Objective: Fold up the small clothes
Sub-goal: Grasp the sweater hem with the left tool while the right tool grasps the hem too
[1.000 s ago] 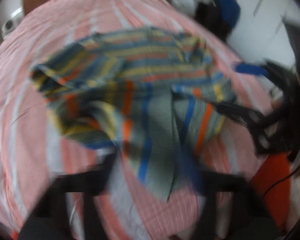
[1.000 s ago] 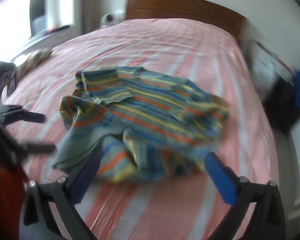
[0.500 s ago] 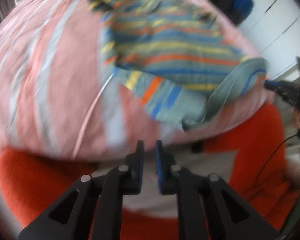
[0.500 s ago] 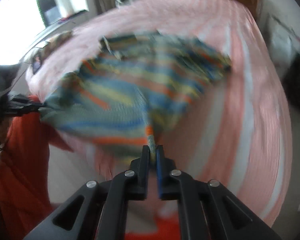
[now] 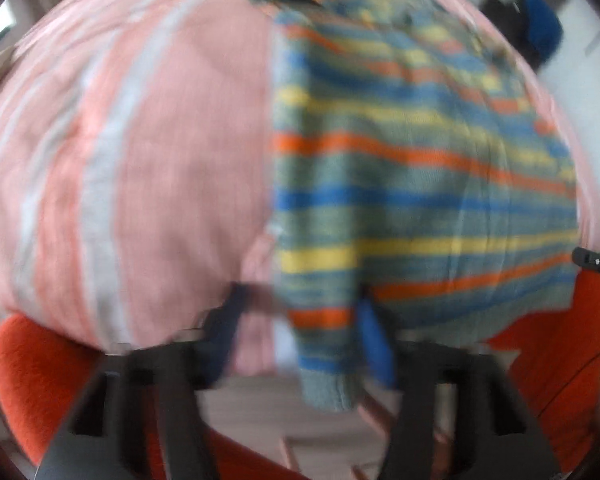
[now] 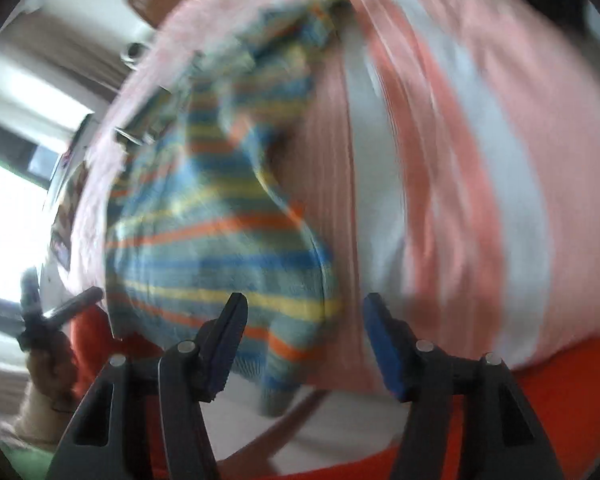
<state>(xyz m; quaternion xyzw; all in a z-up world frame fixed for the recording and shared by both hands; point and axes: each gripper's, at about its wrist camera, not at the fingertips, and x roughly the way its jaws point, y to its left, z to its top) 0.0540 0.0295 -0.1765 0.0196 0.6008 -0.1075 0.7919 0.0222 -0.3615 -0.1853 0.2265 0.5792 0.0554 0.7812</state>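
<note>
Far left, bare pink-and-white bedspread [image 5: 160,140], left uncovered as room for later folds, probably. Next, the left gripper [image 5: 300,308], pointed steeply down at the near edge of the bed, jaws standing apart with the left-hand corner of the hem hanging between them; no pad visibly pressing the cloth, though blur makes this less than certain, so judged released rather than gripped. Then the striped sweater [image 5: 420,180] itself, lying face-flat across the bedspread, stripes running side to side, collar end away toward the far side, hem drawn right to the bed's edge and drooping just over it: likely pulled there by both lower corners to stretch the body smooth and bring it within reach before folding. Below the edge, orange clothing [image 5: 40,380] of the person standing close against the bed. Farther right, the right gripper [image 6: 306,300], also angled down over the edge, jaws opening, the other hem corner dangling between them and untouched by either pad: apparently letting go now that the cloth lies straight. To its right, only more bedspread. Sleeves hard to make out in the blur, the far part looking bunched; folding proper judged not yet begun.
</note>
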